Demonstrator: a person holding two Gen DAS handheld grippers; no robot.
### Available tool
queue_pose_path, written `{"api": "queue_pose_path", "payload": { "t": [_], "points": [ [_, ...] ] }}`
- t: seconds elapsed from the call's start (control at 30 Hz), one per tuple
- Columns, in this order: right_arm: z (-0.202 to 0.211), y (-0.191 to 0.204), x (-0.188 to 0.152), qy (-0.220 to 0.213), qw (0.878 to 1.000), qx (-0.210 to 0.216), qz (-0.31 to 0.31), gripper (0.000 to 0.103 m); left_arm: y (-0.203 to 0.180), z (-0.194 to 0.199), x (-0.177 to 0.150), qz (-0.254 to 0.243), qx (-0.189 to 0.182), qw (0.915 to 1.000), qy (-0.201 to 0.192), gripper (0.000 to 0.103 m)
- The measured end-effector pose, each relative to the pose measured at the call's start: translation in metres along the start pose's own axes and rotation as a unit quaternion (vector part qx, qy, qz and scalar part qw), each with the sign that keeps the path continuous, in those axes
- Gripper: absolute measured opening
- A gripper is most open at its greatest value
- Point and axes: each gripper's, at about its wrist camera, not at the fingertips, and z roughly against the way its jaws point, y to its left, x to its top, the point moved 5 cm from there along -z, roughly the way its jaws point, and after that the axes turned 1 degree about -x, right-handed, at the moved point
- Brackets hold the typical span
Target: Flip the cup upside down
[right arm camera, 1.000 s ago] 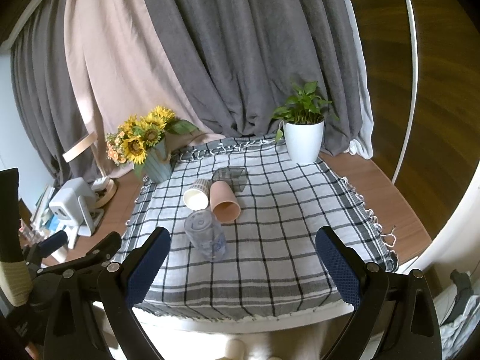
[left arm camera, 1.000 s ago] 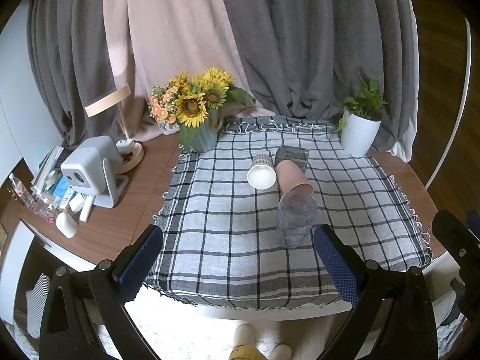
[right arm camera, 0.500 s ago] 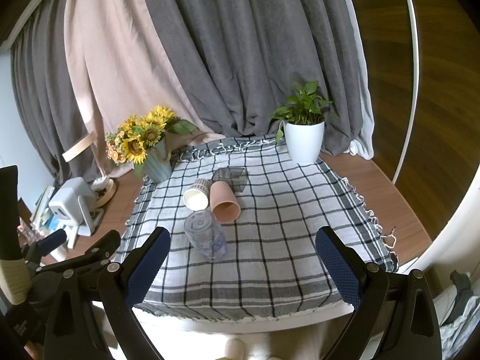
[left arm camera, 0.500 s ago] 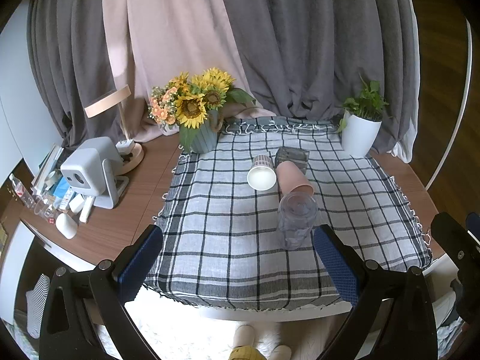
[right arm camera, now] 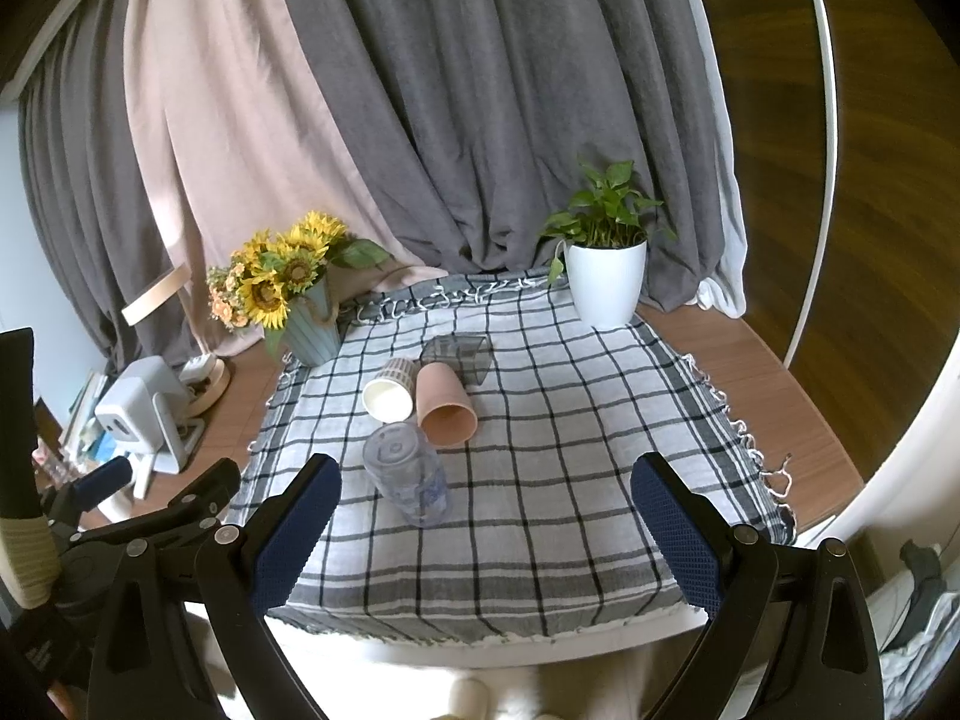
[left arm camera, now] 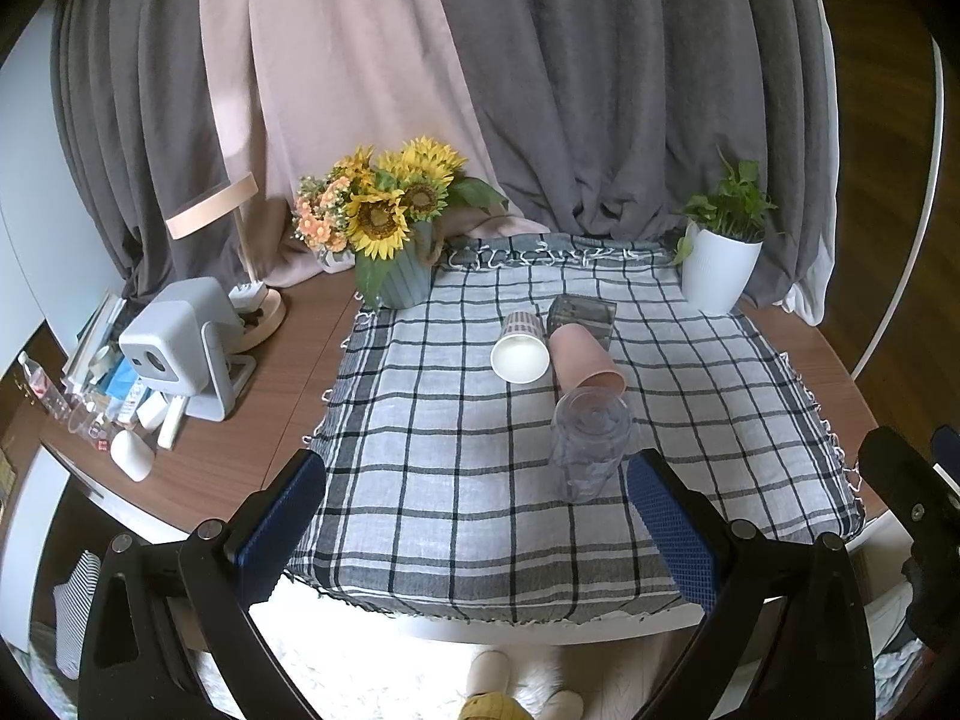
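Nothing of the flip appears done yet. On the black-and-white checked cloth [right arm camera: 540, 468] over the brown wooden table [right arm camera: 750, 372], 4 vessels cluster at mid-frame in both views, and none looks set mouth-down for certain: the striped paper cup with a white inside [left arm camera: 519, 347] and the plain pink cup [left arm camera: 585, 355] lie on their sides, touching, mouths toward the camera; the clear ribbed plastic cup [right arm camera: 408, 474], just below them in the frame, seems to lean, though I cannot tell which end is up; a dark clear square container [right arm camera: 457, 355] sits just above them. The left claw [left arm camera: 474, 516] and the right claw [right arm camera: 486, 531] are both spread wide and hold nothing, low in their frames, well apart from the cups. Judging by this, choosing a cup, grasping, turning and setting down all remain.
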Motion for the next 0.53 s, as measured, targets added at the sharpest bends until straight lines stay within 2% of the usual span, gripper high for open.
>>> {"api": "queue_pose_path", "payload": {
  "t": [0.53],
  "points": [
    [-0.0076,-0.0062,0.0023,0.003,1.0,-0.001,-0.001,0.097,-0.008,-0.0042,0.0058,-0.008,0.0,1.0,-0.001,0.102]
  ]
}}
